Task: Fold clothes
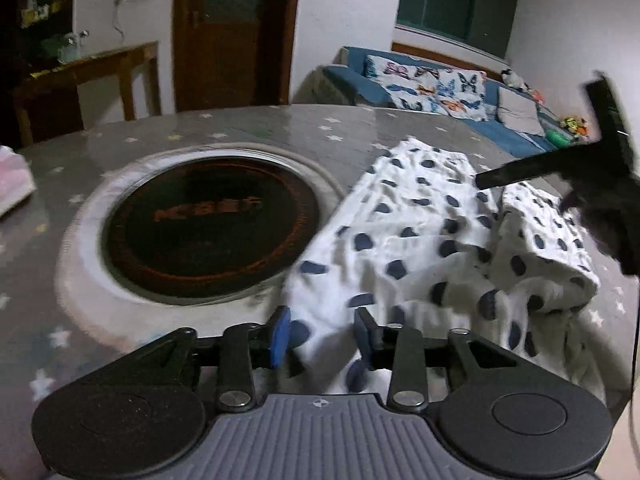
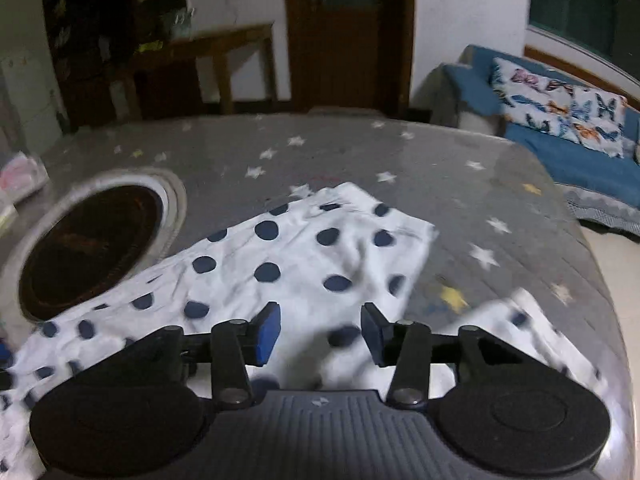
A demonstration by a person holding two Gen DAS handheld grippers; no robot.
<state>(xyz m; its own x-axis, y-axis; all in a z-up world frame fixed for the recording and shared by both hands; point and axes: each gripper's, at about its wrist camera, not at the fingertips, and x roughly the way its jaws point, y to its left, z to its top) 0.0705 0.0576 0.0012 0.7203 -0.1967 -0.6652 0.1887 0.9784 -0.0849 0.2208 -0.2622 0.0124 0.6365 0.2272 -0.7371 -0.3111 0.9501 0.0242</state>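
Note:
A white garment with dark blue dots [image 1: 404, 236] lies crumpled on the grey star-patterned table; it also shows in the right wrist view [image 2: 280, 256]. My left gripper [image 1: 322, 338] is open, its blue pads on either side of the garment's near edge, not closed on it. My right gripper [image 2: 320, 334] is open just above the cloth. The right gripper also shows in the left wrist view [image 1: 600, 184] as a dark blurred shape over the garment's right fold.
A round black hotplate [image 1: 208, 224] in a pale ring is set into the table [image 1: 280, 128] left of the garment. A pink-white pack [image 1: 12, 184] lies at the far left. Behind stand a blue sofa [image 1: 440, 88], a wooden side table and a door.

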